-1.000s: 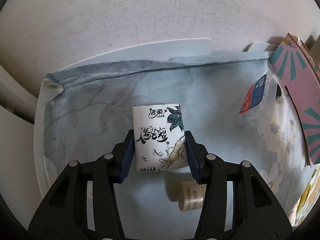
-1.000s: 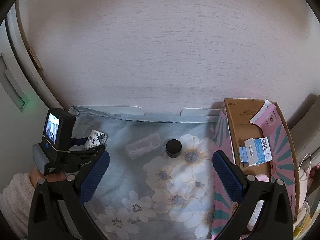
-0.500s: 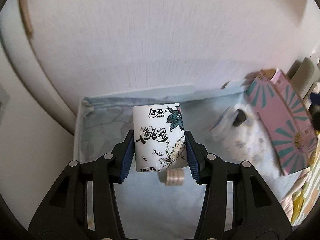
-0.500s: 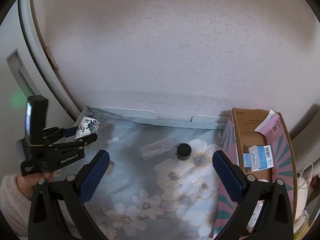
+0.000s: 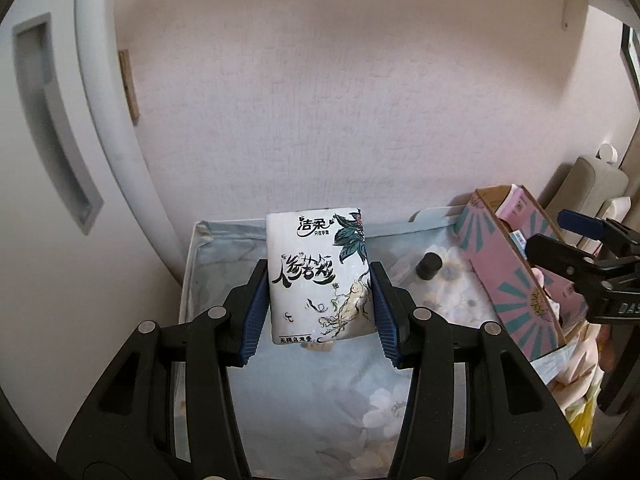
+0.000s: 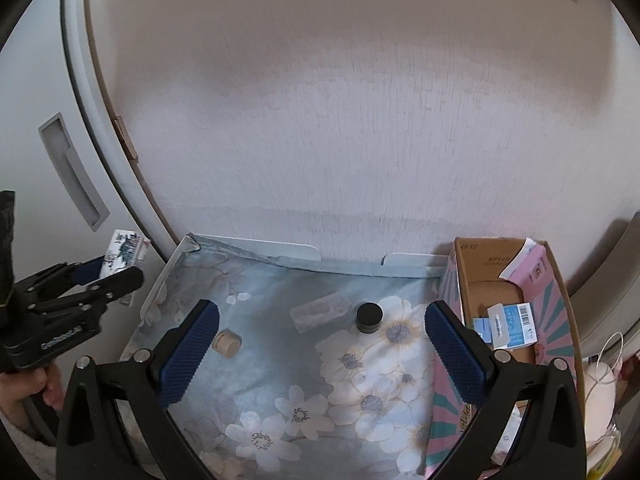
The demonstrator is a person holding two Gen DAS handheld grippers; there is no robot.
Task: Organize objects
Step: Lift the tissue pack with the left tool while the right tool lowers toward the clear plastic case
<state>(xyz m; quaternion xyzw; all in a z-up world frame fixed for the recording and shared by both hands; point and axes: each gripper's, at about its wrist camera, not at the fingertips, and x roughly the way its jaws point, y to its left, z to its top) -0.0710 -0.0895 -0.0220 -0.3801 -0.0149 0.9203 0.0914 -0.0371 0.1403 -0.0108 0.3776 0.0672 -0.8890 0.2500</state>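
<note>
While the left gripper (image 5: 319, 299) clamps a tissue pack (image 5: 319, 276) above the counter (image 6: 280, 360), the right gripper (image 6: 320, 354) hangs agape. A black jar (image 6: 369, 317) stands beside the box (image 6: 516, 304).

The pack (image 5: 319, 276) hides most of the cap (image 5: 320, 347) beneath it. The right gripper (image 5: 576, 240) covers part of the box (image 5: 508, 280), whose contents (image 6: 508, 322) print is too small to read.

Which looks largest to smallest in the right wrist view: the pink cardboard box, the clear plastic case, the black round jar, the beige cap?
1. Pink cardboard box, clearly largest.
2. Clear plastic case.
3. Black round jar and beige cap look alike in size; the cap lies nearer the camera, so their order is unsure.
</note>
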